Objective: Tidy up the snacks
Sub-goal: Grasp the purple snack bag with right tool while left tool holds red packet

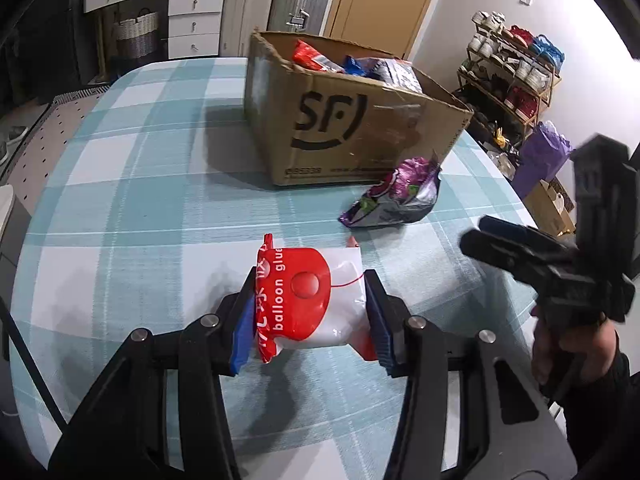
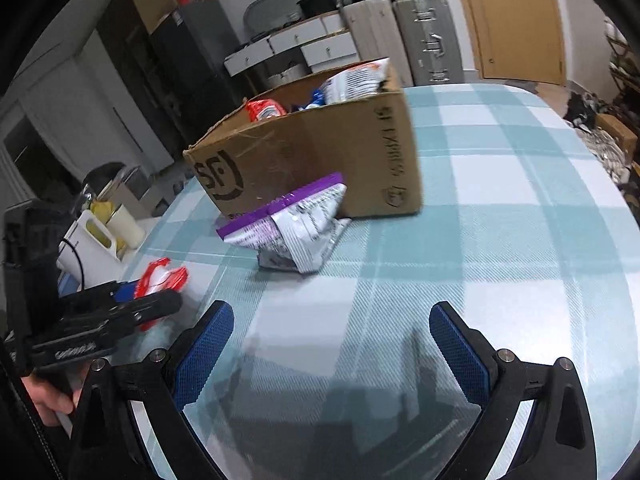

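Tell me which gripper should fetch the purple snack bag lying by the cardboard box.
Right. The right gripper is open and empty, facing the purple bag beside the box. The left gripper is shut on the red and white packet.

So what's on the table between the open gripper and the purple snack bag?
Nothing. In the right wrist view only bare checked tablecloth lies between the right gripper and the purple snack bag.

Left tool (image 1: pixel 310 312) grips red-white packet (image 1: pixel 316 300) above tablecloth (image 1: pixel 140 184)
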`<act>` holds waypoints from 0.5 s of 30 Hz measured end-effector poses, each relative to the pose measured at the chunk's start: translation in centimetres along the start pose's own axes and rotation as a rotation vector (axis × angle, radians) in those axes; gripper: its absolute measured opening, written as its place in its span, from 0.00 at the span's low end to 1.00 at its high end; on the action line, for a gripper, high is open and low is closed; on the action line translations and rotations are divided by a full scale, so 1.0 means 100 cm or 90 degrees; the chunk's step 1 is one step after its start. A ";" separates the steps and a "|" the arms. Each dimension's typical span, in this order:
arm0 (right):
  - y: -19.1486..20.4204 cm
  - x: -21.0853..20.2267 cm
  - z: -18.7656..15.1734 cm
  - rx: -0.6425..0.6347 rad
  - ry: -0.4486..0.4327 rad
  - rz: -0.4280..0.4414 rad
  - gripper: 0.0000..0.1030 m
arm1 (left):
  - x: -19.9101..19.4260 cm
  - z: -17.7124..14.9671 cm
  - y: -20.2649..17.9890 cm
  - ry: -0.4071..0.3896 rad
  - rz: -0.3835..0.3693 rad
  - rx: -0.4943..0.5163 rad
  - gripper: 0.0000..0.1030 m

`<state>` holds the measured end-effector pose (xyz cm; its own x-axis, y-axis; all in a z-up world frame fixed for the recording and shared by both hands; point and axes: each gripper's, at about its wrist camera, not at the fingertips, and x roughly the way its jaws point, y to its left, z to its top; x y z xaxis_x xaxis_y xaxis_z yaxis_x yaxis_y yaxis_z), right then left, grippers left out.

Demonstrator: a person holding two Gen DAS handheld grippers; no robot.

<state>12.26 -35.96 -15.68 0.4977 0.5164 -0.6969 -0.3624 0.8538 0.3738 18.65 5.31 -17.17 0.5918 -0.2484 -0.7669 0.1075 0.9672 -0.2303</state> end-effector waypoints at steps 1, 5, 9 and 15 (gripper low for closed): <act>0.001 0.005 0.004 0.000 0.003 0.001 0.97 | -0.002 -0.001 0.003 -0.001 -0.002 -0.004 0.44; 0.007 0.024 0.019 -0.011 0.008 0.000 0.97 | -0.009 -0.005 0.013 -0.005 -0.002 -0.017 0.44; 0.015 0.044 0.032 -0.023 0.013 0.004 0.97 | -0.015 -0.010 0.023 -0.006 -0.001 -0.029 0.44; 0.027 0.068 0.048 -0.028 0.013 0.008 0.97 | -0.020 -0.014 0.033 -0.005 0.000 -0.044 0.44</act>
<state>18.45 -29.88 -16.47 0.4770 0.5250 -0.7049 -0.4026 0.8434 0.3557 16.71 8.97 -17.24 0.5981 -0.2482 -0.7620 0.0525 0.9609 -0.2718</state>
